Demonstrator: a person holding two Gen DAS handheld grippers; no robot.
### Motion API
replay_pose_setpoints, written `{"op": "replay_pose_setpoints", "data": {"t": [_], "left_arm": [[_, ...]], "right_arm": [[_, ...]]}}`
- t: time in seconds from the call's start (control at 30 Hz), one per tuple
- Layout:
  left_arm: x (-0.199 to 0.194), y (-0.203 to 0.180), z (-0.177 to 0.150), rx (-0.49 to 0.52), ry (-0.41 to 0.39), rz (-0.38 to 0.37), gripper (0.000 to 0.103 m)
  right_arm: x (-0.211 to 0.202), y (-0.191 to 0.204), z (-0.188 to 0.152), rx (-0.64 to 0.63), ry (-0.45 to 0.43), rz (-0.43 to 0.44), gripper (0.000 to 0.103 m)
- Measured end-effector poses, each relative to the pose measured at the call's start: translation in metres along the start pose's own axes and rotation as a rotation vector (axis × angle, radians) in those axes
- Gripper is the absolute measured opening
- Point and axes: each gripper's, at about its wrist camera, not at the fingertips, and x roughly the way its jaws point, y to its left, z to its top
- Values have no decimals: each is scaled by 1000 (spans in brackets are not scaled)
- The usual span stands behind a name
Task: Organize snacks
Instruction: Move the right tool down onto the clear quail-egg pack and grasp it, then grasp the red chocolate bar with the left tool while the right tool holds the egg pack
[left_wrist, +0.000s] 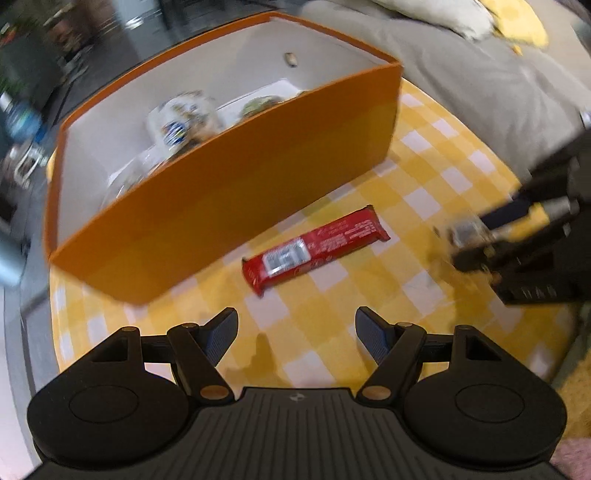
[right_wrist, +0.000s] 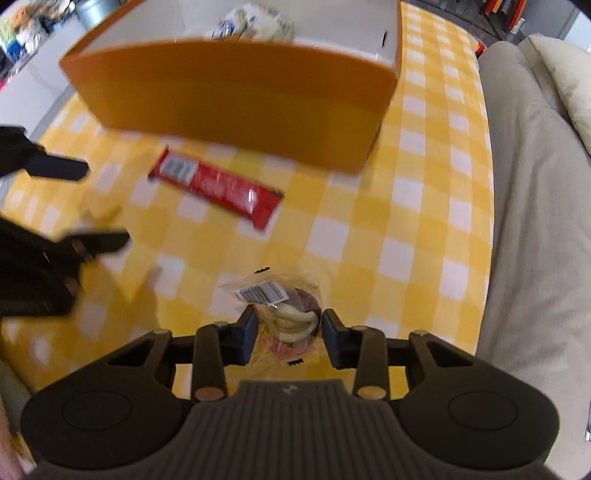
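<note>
A red wrapped chocolate bar (left_wrist: 314, 251) (right_wrist: 218, 184) lies on the yellow checked cloth (left_wrist: 424, 177) just in front of an orange box (left_wrist: 221, 192) (right_wrist: 240, 92). Inside the white-lined box sit several wrapped snacks (left_wrist: 181, 125) (right_wrist: 255, 22). My left gripper (left_wrist: 295, 328) (right_wrist: 107, 203) hovers open and empty, short of the bar. My right gripper (right_wrist: 288, 330) (left_wrist: 469, 240) has its pads against a clear snack packet (right_wrist: 284, 310) with a barcode label and a pale and brown pastry inside.
A grey sofa cushion (left_wrist: 480, 74) (right_wrist: 535, 221) borders the cloth on the right, with a cream pillow (right_wrist: 565, 74) on it. Blurred clutter lies beyond the box at the left.
</note>
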Motion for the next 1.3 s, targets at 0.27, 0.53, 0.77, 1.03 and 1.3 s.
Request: {"op": "replay_pose_setpoints", "data": {"t": [0.27,0.53,0.77,1.03,1.3], "left_arm": [[22,-21,20,312,-25,49,85],[43,-26,35,432,-1,-12,85],[64,-11,47,355,85,-117,82],[67,-1,48,254,120,-143,62],[63,19,42,38,227,-197,38]], "right_arm": [[13,-9,26,106,-54,36,35],[21,-2,25,54,-79,11,36],[21,-3,26,14,-90,19,36],[22,-1,27,-14,-88,12,37],[22,2,29,-31,-78,-5,37]]}}
